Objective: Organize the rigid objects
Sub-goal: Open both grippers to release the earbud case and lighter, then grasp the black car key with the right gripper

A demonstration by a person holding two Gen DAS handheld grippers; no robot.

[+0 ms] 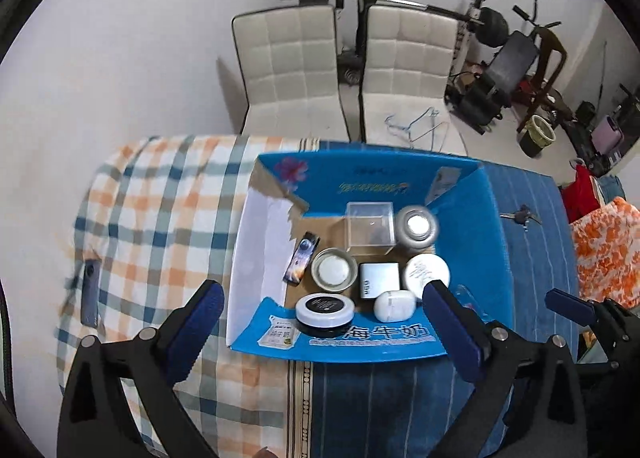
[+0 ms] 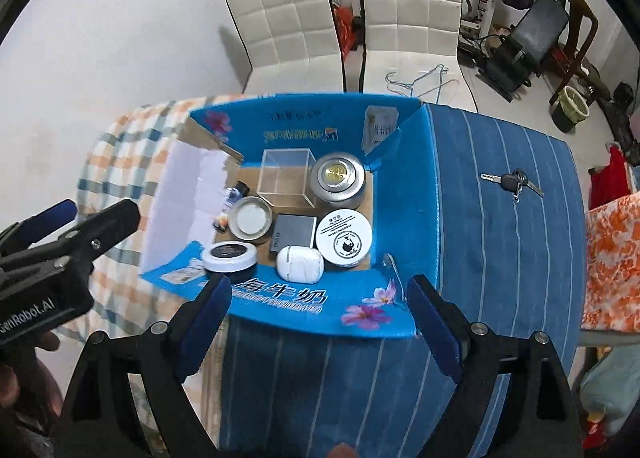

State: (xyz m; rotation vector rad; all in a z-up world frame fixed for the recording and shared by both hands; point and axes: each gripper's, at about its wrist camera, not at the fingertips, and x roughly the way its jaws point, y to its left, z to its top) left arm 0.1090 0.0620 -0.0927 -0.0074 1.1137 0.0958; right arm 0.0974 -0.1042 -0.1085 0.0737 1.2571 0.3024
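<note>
Both tongs tip steeply downward above the near wall of the box: the left tongs (image 1: 320,322) spread wide with nothing between their blue padded fingers (image 1: 198,322), the right tongs (image 2: 320,306) likewise gaping and empty. Below them the blue cardboard box (image 2: 404,178) sits open-topped on the cloth-draped counter (image 2: 500,258), holding a clear square acrylic case (image 2: 286,178), a round metal tin (image 2: 338,182), a flat white-lidded tin (image 2: 344,238), a smooth white pebble-shaped case (image 2: 299,263) and a black jar with a white rim (image 2: 229,254). Keys (image 2: 512,180) lie on the striped blue cloth well to the right.

A blue box (image 2: 404,194) sits on blue striped cloth (image 2: 500,258) beside orange-and-blue checked cloth (image 1: 160,218).
</note>
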